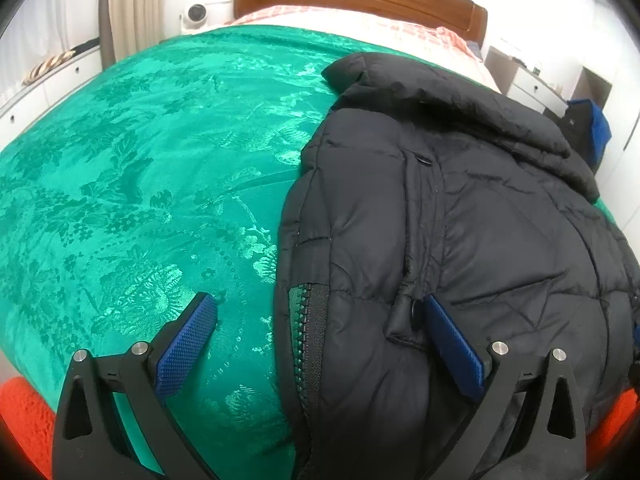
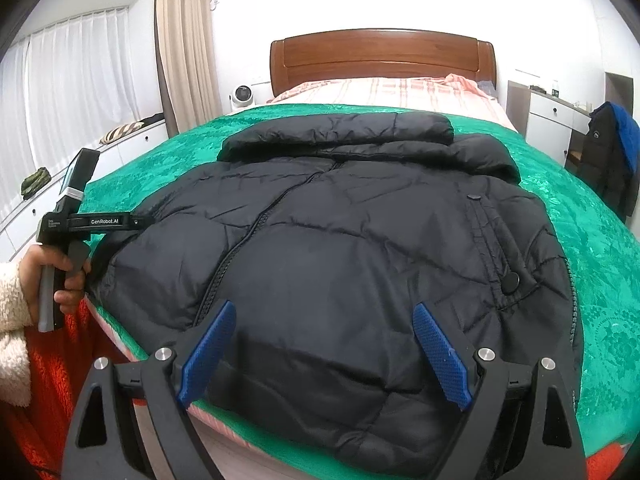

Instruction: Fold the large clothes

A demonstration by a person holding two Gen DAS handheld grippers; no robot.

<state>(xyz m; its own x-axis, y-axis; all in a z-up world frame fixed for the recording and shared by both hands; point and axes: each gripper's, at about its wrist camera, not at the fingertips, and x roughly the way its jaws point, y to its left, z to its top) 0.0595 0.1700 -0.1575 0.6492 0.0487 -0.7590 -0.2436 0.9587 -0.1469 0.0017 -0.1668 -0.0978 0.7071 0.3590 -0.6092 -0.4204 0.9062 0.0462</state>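
A black puffer jacket (image 2: 340, 248) lies flat on a green bedspread (image 2: 592, 248), collar toward the headboard, hem at the near bed edge. In the left wrist view the jacket (image 1: 460, 240) fills the right half, its zipper edge near the middle. My left gripper (image 1: 320, 312) is open and empty, straddling the jacket's left edge: one pad over the green bedspread (image 1: 140, 200), the other over the jacket. My right gripper (image 2: 324, 324) is open and empty above the jacket's hem. The left gripper's body (image 2: 76, 224) shows at the jacket's left side, held by a hand.
A wooden headboard (image 2: 380, 56) and striped pink bedding (image 2: 380, 92) lie beyond. A red blanket (image 2: 52, 360) hangs at the near bed edge. White drawers (image 2: 552, 120) and a hanging dark and blue coat (image 2: 612, 152) stand right. A small fan (image 2: 242, 96) and curtains stand left.
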